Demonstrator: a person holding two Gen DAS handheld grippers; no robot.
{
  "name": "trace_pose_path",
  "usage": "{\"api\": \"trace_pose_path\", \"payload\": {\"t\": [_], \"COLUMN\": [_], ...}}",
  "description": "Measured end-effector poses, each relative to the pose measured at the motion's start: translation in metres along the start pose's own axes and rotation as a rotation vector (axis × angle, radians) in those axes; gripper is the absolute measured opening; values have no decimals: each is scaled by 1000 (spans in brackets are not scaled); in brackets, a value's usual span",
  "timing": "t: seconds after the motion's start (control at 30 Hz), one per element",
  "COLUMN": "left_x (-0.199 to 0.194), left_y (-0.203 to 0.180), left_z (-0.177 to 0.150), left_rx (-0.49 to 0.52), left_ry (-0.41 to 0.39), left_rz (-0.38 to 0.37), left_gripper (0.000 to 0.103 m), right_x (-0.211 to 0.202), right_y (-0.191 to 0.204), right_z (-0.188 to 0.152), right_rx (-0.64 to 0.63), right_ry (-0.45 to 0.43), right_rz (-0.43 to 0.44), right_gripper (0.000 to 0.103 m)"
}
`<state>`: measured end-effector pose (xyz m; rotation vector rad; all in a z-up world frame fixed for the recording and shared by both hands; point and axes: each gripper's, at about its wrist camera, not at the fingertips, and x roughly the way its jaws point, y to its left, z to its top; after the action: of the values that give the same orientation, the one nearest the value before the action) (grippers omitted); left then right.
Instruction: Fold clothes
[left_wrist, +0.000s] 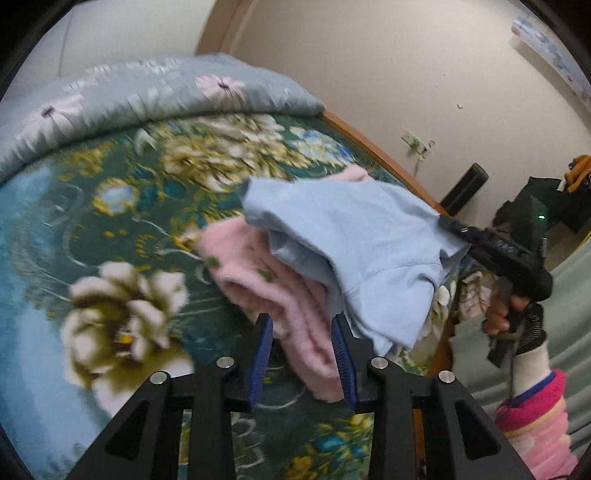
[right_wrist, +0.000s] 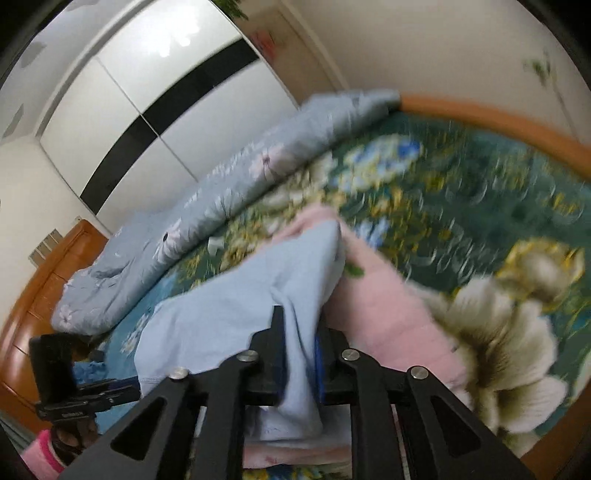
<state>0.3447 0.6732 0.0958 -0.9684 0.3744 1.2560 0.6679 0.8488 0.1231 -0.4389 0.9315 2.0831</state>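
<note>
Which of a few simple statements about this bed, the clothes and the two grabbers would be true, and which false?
1. The right gripper is pinching the light blue garment. True.
2. The blue garment lies underneath the pink garment. False: the blue one is draped over the pink one.
3. The left gripper is clamped shut on the blue garment. False: its jaws stand apart, with the pink garment's edge between them.
4. The bedspread is green with a flower pattern. True.
5. A grey-blue quilt lies bunched along the far side of the bed. True.
</note>
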Motion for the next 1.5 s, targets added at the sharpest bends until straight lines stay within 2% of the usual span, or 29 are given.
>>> {"api": "trace_pose_path", "payload": {"t": [0.07,0.17,0.27,0.37,0.5,0.6,0.67,0.7,0.73,0.8,0.9,0.97,1.0,1.03,1.1,1.17,1.2,1.27,1.5], "left_x": [-13,-26,-14,-4,10,9,-4,-9,-11,-17,-25,-28,-28,-31,-37,-45,-48,-52,-67], "left_y": [-9,-31,-61,-66,-73,-79,-83,-84,-81,-75,-70,-66,-64,-61,-55,-51,-51,-49,-34], "left_z": [-1,-1,-2,-9,-19,-26,-31,-32,-34,-37,-48,-52,-54,-56,-61,-66,-69,-74,-93], "left_rx": [18,76,161,160,157,185,231,242,231,210,199,201,198,180,138,118,121,127,94], "left_ry": [-51,-97,-74,-37,11,23,-13,-27,-28,-29,-31,-42,-49,-65,-99,-133,-146,-165,-195], "left_rz": [-4,-23,-34,-34,-33,-25,9,20,23,29,27,70,88,81,56,48,58,87,156], "left_gripper": [36,37,42,43,43,44,53,59,60,64,70,73,75,76,82,91,97,103,103], "right_x": [-15,-31,-24,-3,10,-6,-24,-33,-39,-44,-39,-36,-37,-37,-40,-44,-46,-49,-54], "right_y": [6,28,56,65,64,70,77,80,84,90,101,108,111,115,120,123,125,128,139], "right_z": [2,-5,-21,-39,-55,-61,-67,-72,-80,-95,-115,-124,-130,-137,-147,-156,-161,-171,-190], "right_rx": [-20,-87,-189,-230,-244,-260,-246,-234,-223,-210,-216,-226,-227,-219,-200,-179,-167,-152,-126], "right_ry": [-70,-113,-60,7,51,4,-74,-120,-158,-205,-180,-171,-180,-185,-196,-210,-217,-224,-248], "right_rz": [-79,-74,-50,-49,-102,-136,-122,-104,-82,-62,-108,-142,-165,-193,-227,-253,-267,-289,-342], "right_gripper": [24,24,27,28,28,28,29,35,50,67,69,71,77,91,102,103,103,103,103]}}
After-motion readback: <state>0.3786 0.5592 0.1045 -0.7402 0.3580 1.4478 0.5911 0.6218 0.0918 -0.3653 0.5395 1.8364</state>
